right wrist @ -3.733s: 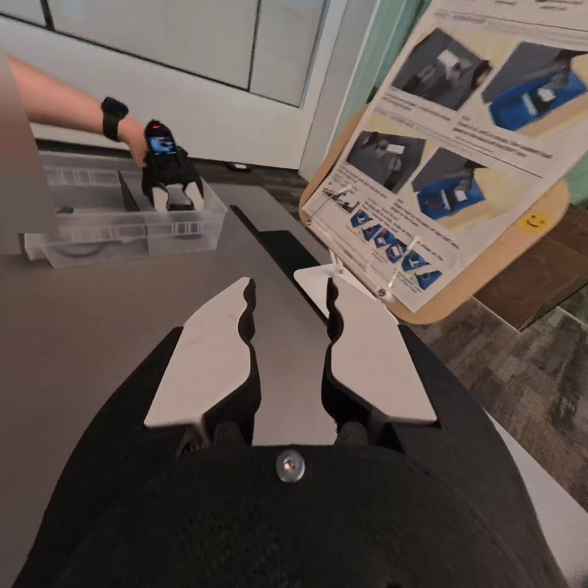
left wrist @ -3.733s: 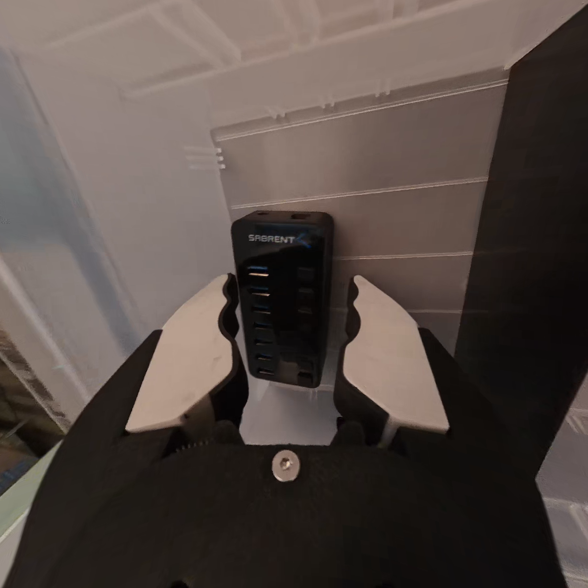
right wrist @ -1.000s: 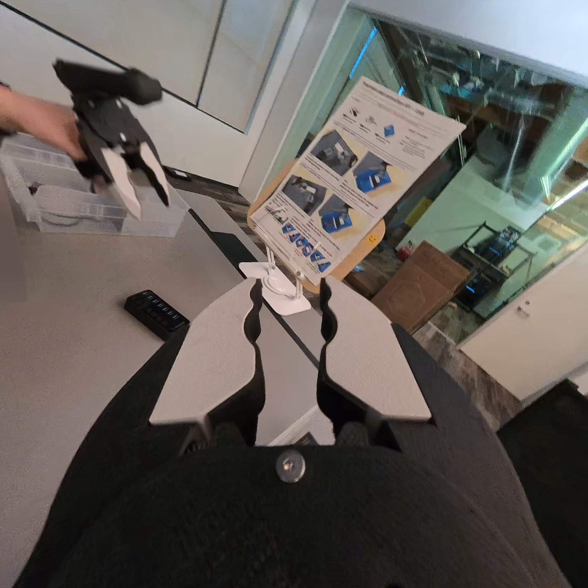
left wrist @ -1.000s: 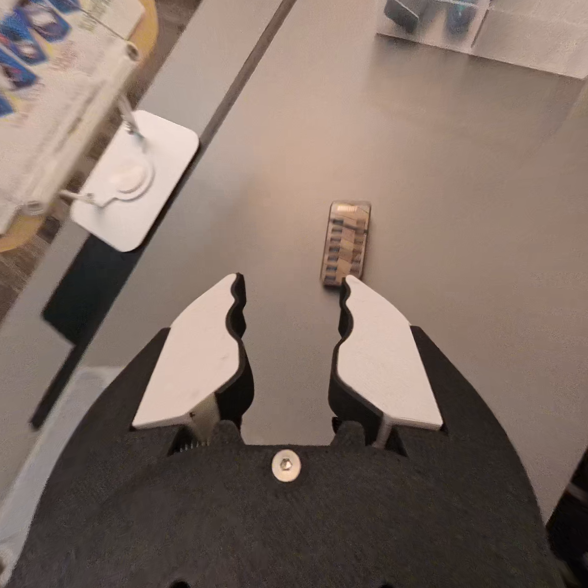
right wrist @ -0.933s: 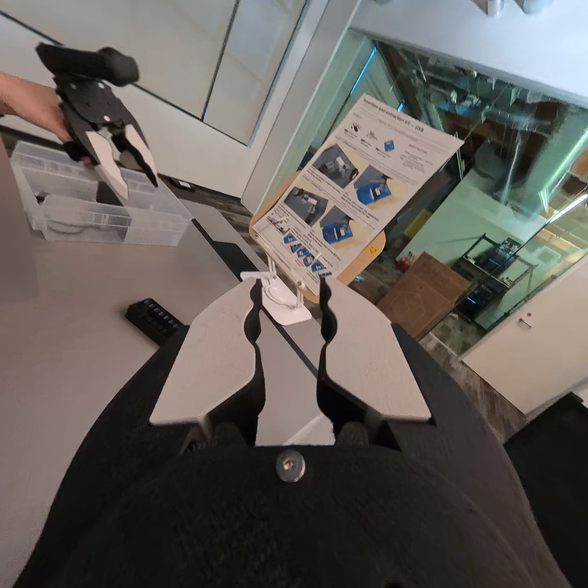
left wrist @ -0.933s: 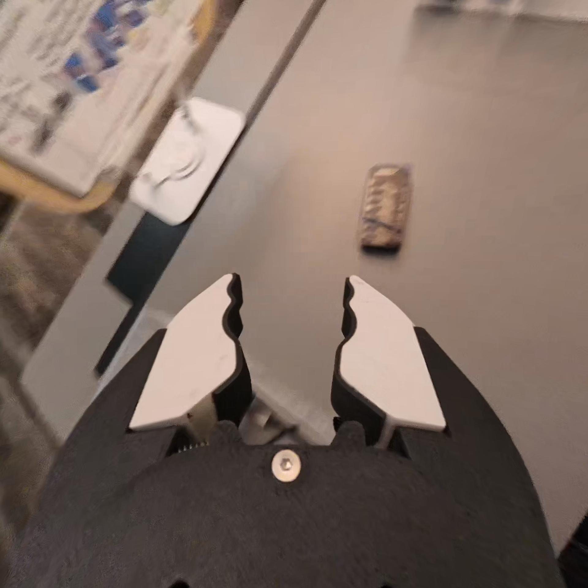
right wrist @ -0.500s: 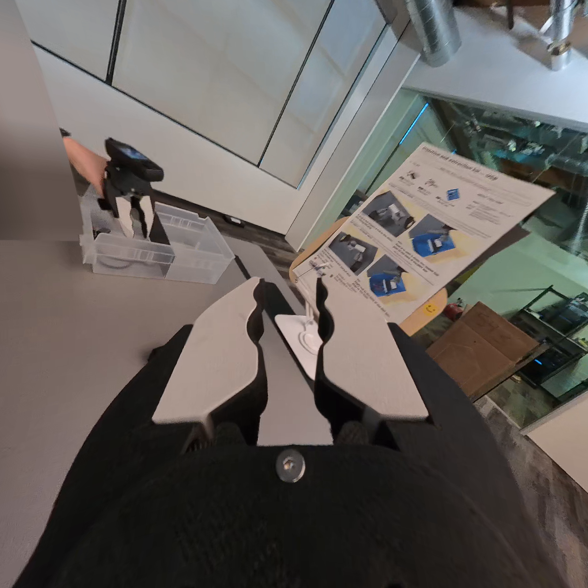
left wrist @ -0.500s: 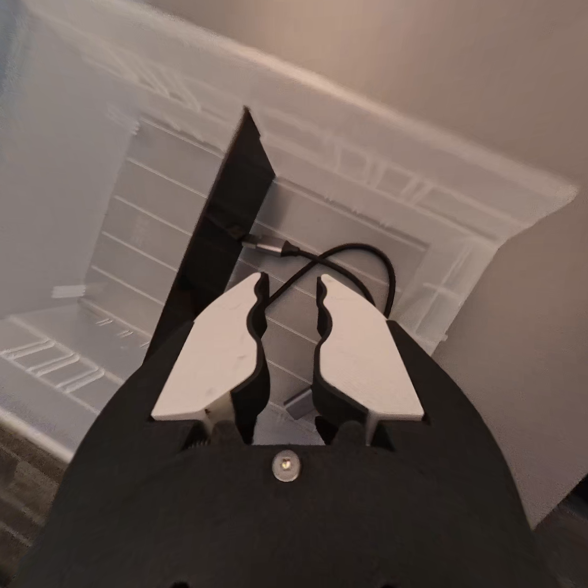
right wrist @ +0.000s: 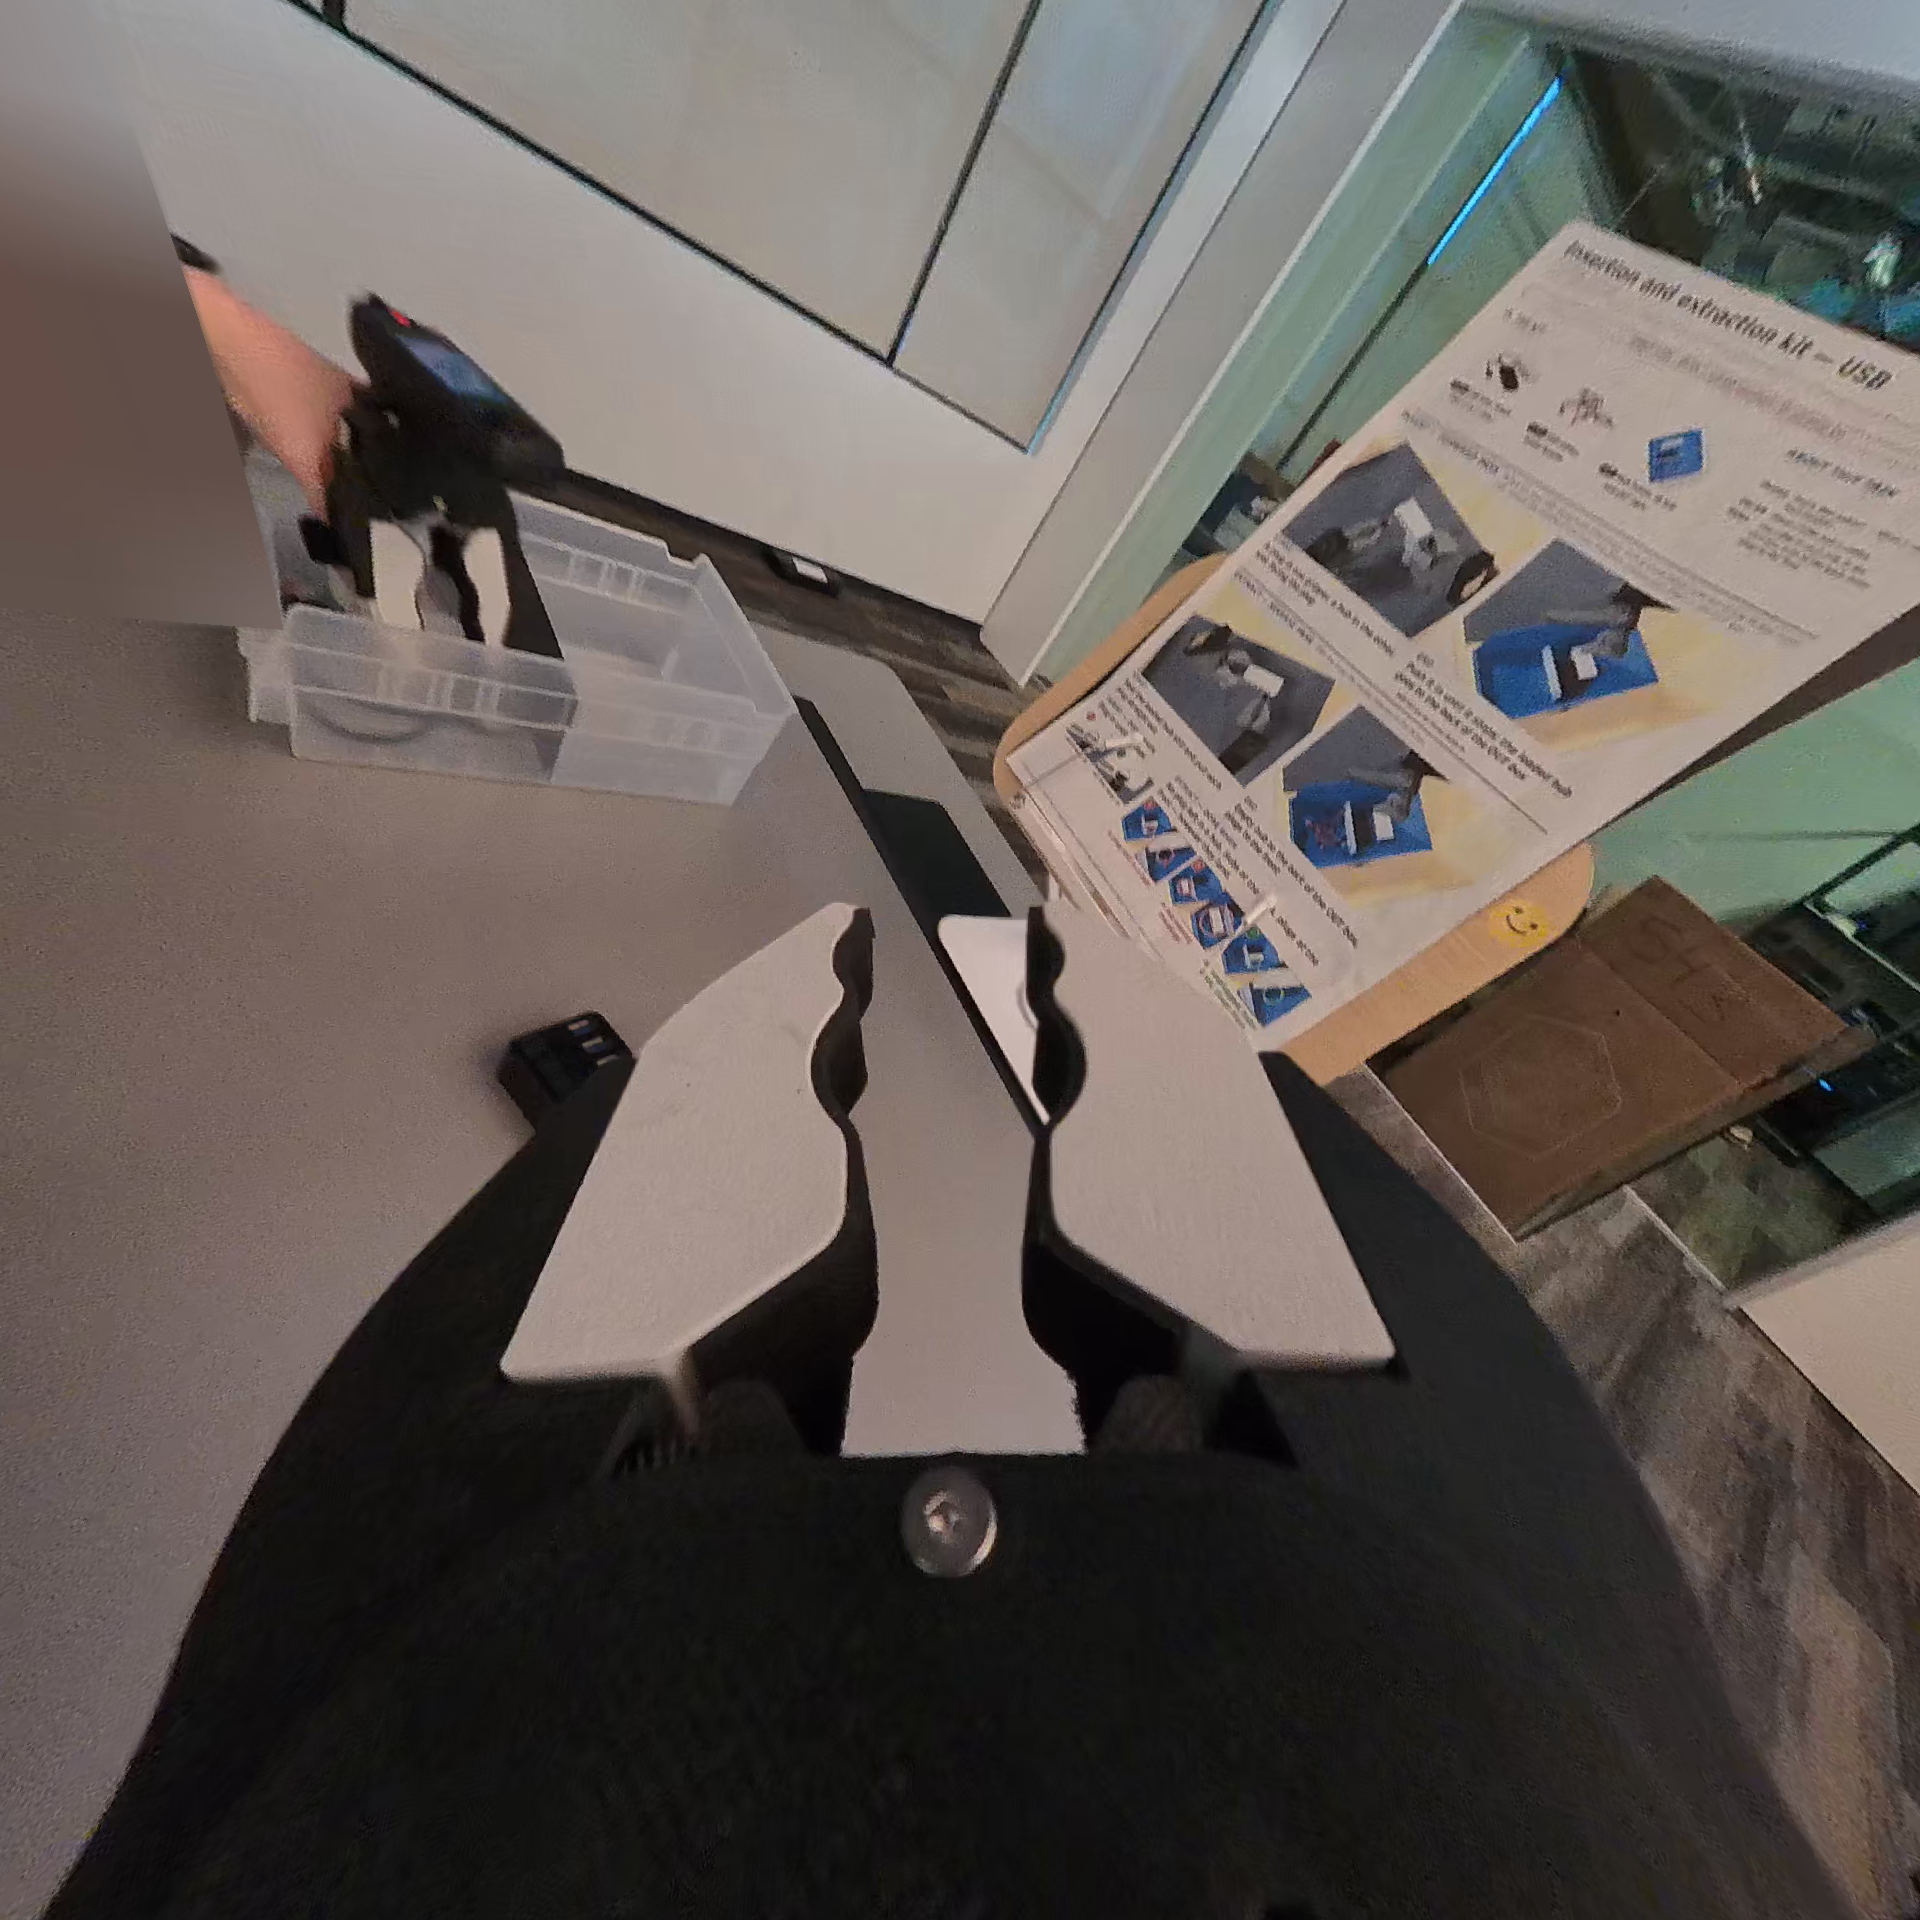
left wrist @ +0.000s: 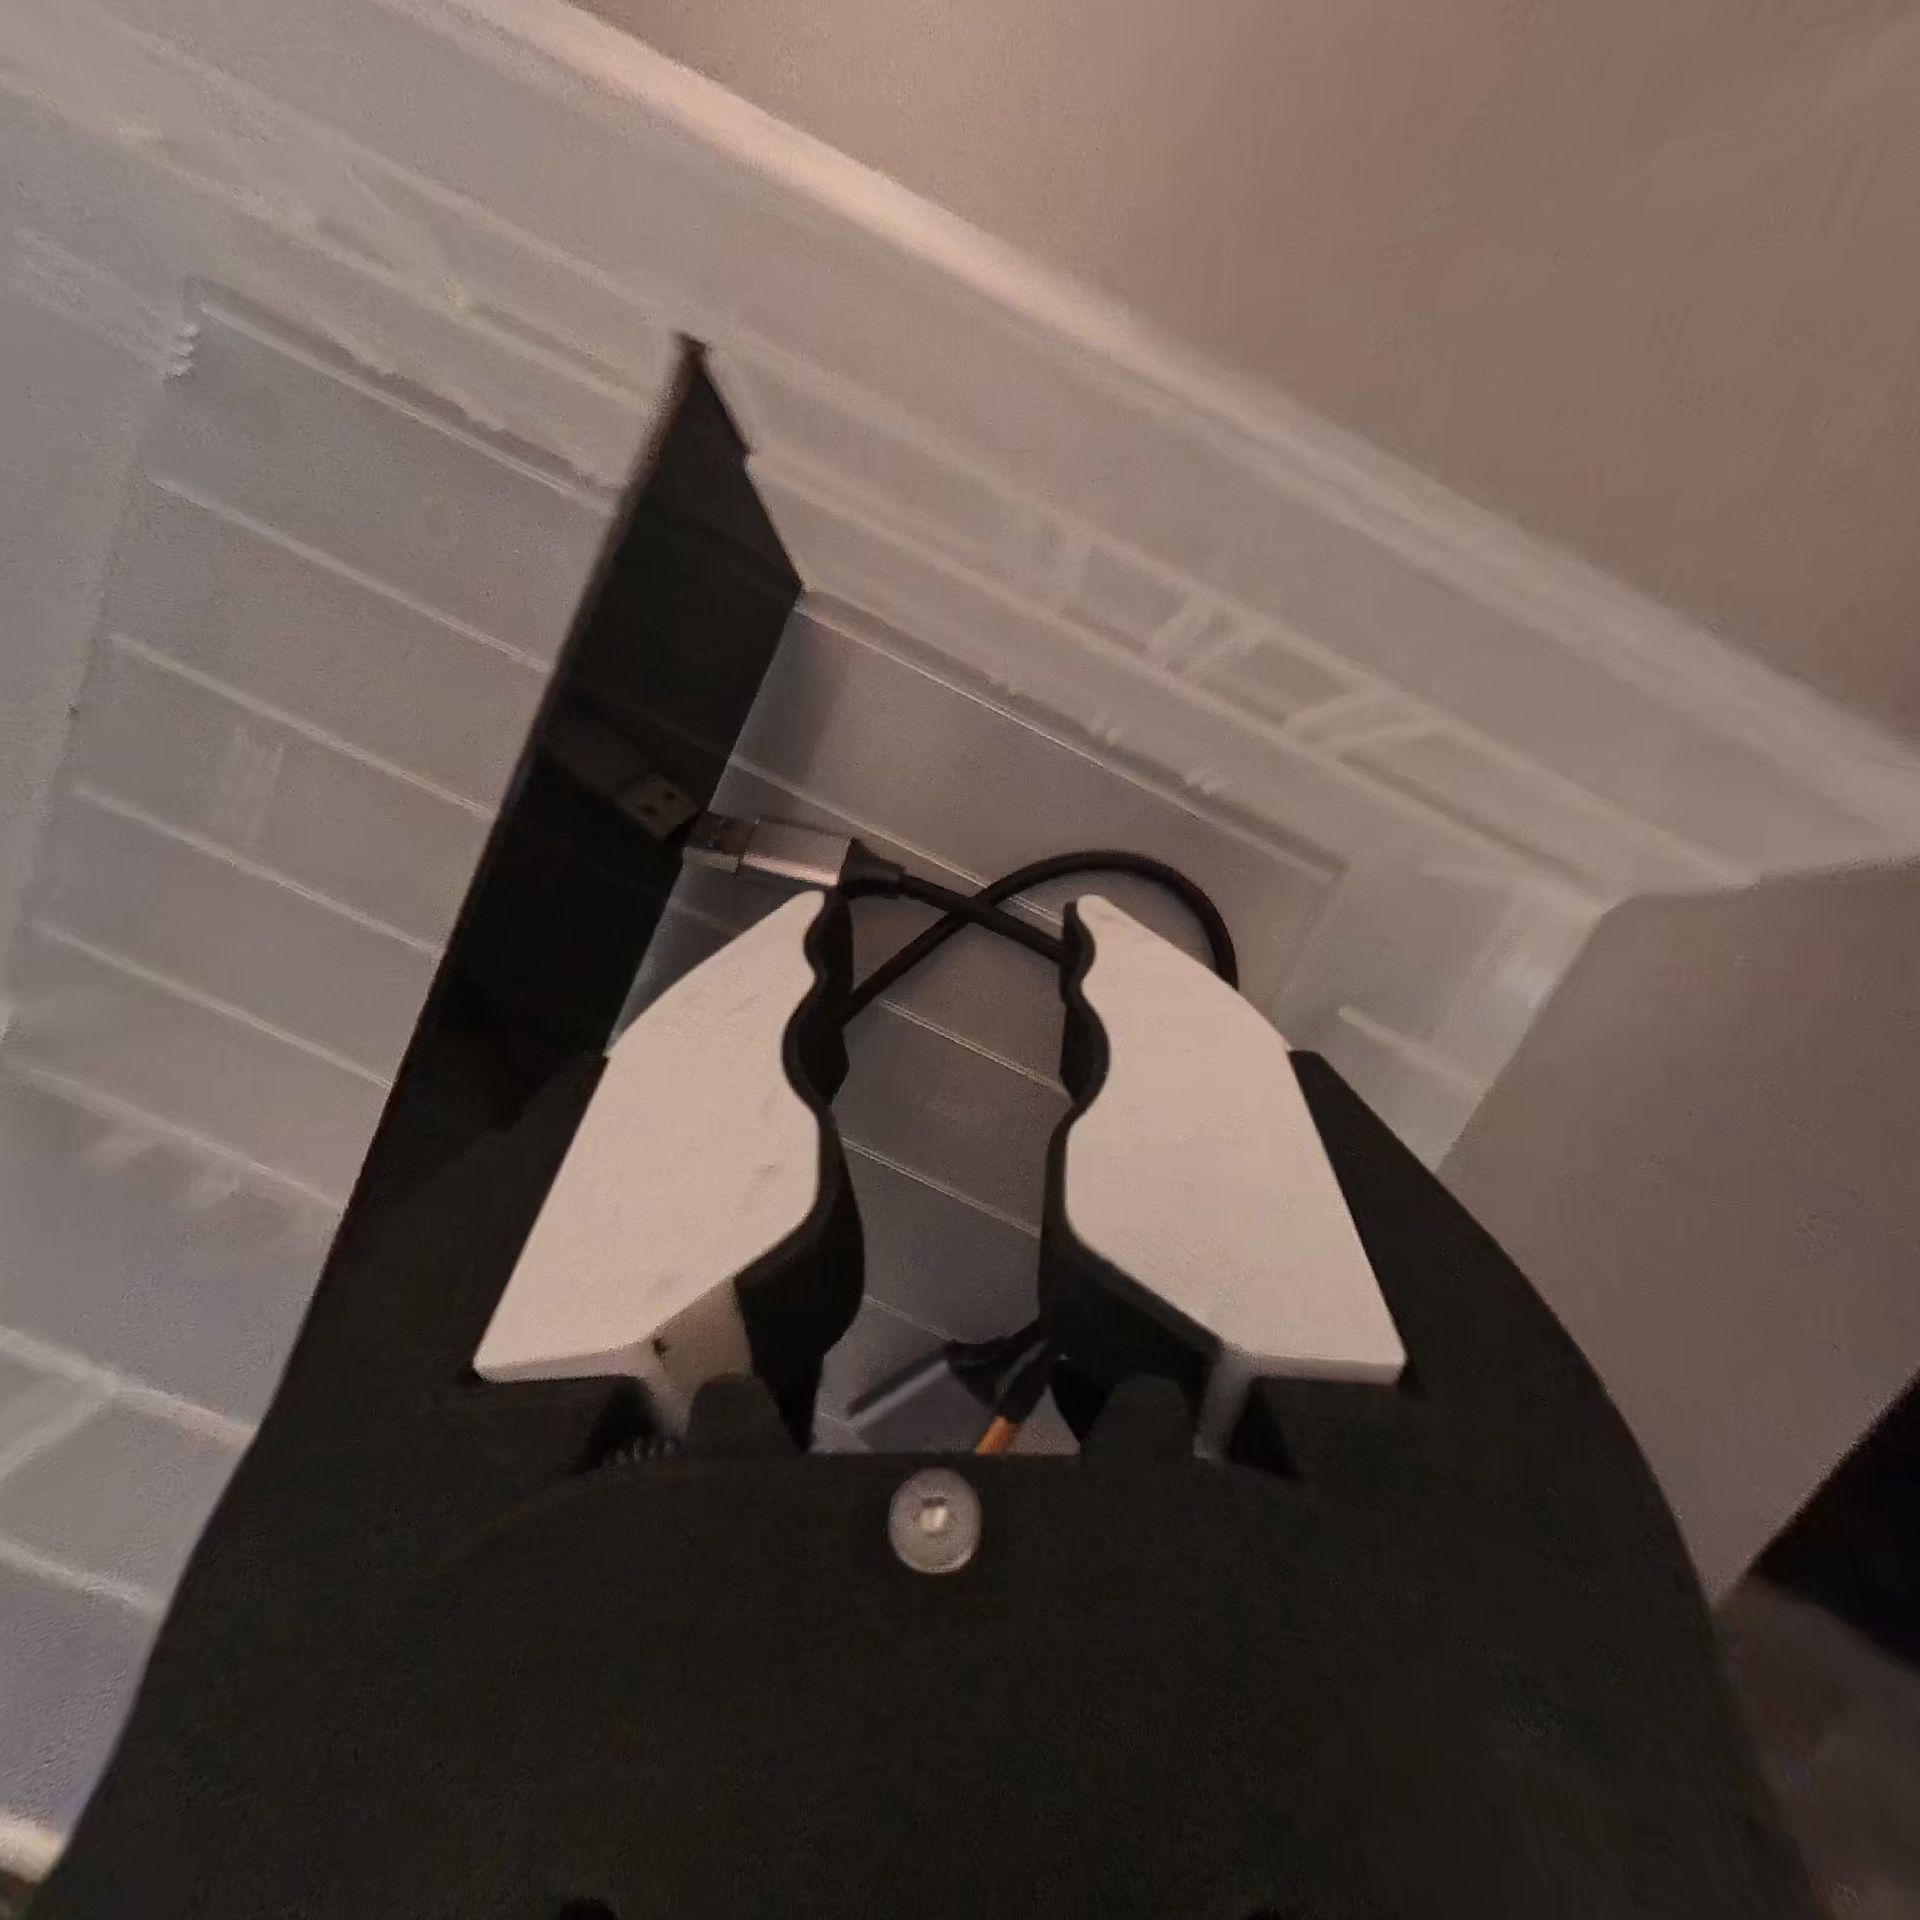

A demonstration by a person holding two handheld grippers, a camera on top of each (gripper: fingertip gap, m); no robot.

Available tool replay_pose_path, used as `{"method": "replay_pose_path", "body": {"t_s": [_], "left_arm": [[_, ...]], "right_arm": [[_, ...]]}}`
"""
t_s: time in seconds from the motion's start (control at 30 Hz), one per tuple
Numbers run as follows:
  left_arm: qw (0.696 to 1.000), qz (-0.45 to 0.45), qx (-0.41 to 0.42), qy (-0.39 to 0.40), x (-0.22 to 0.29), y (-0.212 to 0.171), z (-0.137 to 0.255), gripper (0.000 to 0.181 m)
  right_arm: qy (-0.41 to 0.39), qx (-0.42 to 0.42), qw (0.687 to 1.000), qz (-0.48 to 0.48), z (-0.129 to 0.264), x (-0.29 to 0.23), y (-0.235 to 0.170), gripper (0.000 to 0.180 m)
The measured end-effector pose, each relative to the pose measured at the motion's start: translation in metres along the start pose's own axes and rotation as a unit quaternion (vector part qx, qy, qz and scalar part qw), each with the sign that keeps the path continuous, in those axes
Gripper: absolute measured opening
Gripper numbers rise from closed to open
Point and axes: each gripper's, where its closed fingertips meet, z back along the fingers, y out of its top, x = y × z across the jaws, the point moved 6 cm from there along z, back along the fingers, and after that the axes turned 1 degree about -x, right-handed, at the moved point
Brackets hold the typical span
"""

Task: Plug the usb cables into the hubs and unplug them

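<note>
My left gripper (left wrist: 951,920) is open and hangs over a clear plastic bin (left wrist: 1195,623). A black USB cable (left wrist: 1101,858) with a silver plug (left wrist: 781,844) lies looped on the bin floor just beyond and between my fingertips, and nothing is gripped. A second silver plug (left wrist: 914,1387) lies near the gripper's base. My right gripper (right wrist: 951,914) is open with a narrow gap and empty, above the grey table (right wrist: 260,987). A black USB hub (right wrist: 566,1049) lies on the table left of it. The left gripper (right wrist: 436,566) shows far off inside the bin (right wrist: 644,717).
A black divider (left wrist: 644,790) stands in the bin left of the cable. An instruction sheet (right wrist: 1455,675) on a wooden board stands at the table's right edge on a white base (right wrist: 987,966). A person's hand (right wrist: 270,395) holds the left gripper. A cardboard box (right wrist: 1600,1049) is on the floor. Across from one pair of fingers to the other is roughly 50 centimetres. The black USB hub (right wrist: 566,1049) lies around 25 centimetres away from my left fingertips.
My left gripper swung from the hub on the table to the bin, came closer to the cable, and its jaws widened a little. The right view tilted down toward the table.
</note>
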Motion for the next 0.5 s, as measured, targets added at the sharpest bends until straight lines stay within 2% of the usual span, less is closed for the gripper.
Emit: {"method": "replay_pose_path", "body": {"t_s": [0.1, 0.17, 0.23, 0.37, 0.5], "left_arm": [[0.99, 0.122, -0.003, 0.068, -0.001, -0.007, 0.004, 0.034], [0.974, 0.22, 0.009, 0.051, 0.004, -0.009, 0.002, 0.035], [0.96, 0.278, -0.005, 0.018, 0.009, -0.012, -0.003, 0.037], [0.96, 0.271, -0.067, 0.02, 0.013, -0.014, -0.016, 0.04], [0.961, 0.247, -0.114, 0.045, 0.016, -0.015, -0.024, 0.026]], "right_arm": [[-0.003, -0.02, 1.0, 0.005, -0.003, 0.001, -0.006, 0.028], [-0.007, -0.026, 1.0, 0.003, -0.005, 0.003, -0.008, 0.028], [-0.005, -0.029, 1.0, 0.002, -0.007, 0.004, -0.01, 0.028], [-0.01, -0.051, 0.999, 0.01, -0.008, 0.003, -0.014, 0.028], [-0.012, -0.061, 0.998, 0.02, -0.002, 0.002, -0.015, 0.028]]}}
